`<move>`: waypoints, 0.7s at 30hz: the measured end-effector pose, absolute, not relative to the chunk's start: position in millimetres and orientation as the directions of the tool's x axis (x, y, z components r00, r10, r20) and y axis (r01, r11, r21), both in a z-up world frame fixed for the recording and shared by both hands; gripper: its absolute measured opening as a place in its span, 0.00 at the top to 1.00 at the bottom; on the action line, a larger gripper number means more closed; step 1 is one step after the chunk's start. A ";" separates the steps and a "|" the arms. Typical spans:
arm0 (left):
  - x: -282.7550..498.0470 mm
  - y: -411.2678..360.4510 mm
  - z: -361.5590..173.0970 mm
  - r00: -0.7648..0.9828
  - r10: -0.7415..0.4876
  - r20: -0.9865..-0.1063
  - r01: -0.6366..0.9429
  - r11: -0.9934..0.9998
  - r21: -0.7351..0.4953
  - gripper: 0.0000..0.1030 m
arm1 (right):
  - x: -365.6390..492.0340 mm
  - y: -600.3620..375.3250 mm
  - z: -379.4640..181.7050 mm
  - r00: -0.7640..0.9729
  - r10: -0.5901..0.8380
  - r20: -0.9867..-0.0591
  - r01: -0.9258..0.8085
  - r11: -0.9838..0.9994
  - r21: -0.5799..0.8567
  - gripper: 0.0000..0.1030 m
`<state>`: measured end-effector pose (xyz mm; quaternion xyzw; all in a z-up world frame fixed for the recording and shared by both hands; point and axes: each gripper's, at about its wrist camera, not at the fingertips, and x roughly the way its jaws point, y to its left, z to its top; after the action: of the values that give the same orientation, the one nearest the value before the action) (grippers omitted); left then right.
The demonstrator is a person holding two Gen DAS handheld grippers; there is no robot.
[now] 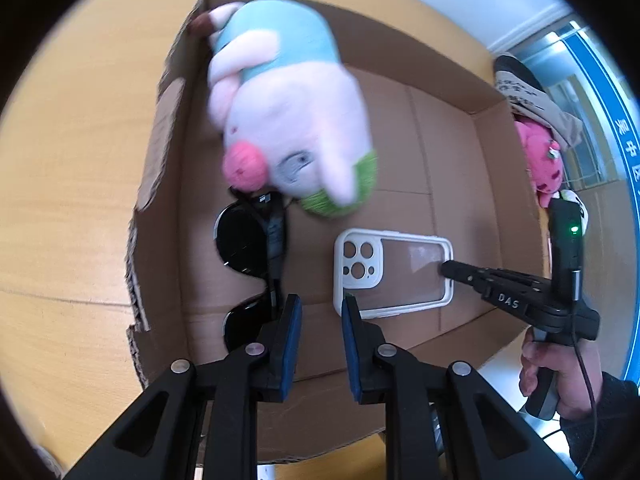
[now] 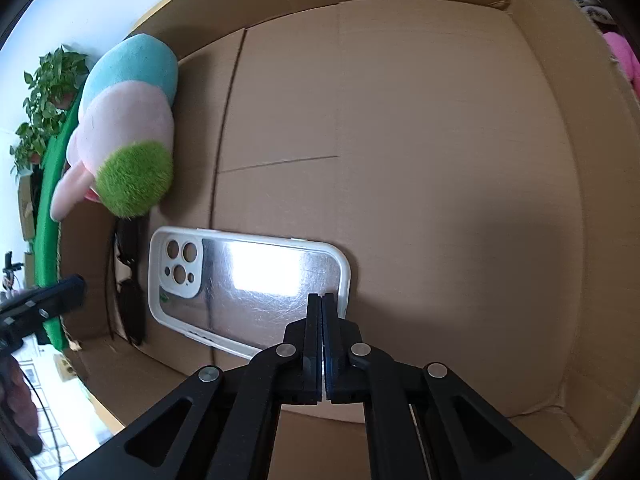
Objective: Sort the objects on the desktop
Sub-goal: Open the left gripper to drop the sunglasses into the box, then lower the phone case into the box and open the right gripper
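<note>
While the jaws meet, the phone case [image 2: 248, 292] seemingly lies just beyond.

We see a wooden counter [image 1: 72, 184] carrying an open cardboard box [image 1: 452, 160], with a pink plush toy [image 1: 544, 164] just beside the box.

Wooden tabletop [image 1: 72, 200], white wall [image 2: 80, 12], potted plants [image 2: 44, 100].

1. White letters "DAS" stand on the black body of the right gripper [image 1: 446, 269].
2. White Chinese characters, including "中", run along the blue sign [image 1: 624, 136] at right; the others are unclear.
3. Dark print on the beige cloth [image 1: 520, 96] is illegible.
</note>
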<state>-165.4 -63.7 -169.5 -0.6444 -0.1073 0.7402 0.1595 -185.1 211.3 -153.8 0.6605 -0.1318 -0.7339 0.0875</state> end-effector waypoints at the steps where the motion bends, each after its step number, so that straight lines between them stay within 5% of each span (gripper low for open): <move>1: -165.7 -61.3 -168.9 -0.119 0.382 -0.917 -0.100 -0.923 -0.372 0.82 | -183.5 216.6 -154.4 -0.113 -0.305 -0.946 -0.056 -0.948 0.313 1.00; 21: -179.0 44.1 -238.4 0.118 0.339 -0.933 -0.202 -0.912 -0.357 0.68 | -176.4 278.3 -146.3 -0.149 -0.277 -0.949 -0.177 -0.937 0.301 1.00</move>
<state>-179.0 44.1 -238.4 -0.7191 -0.0476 0.6625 0.2042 -176.4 278.3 -146.3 0.6514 -0.1743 -0.7377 0.0337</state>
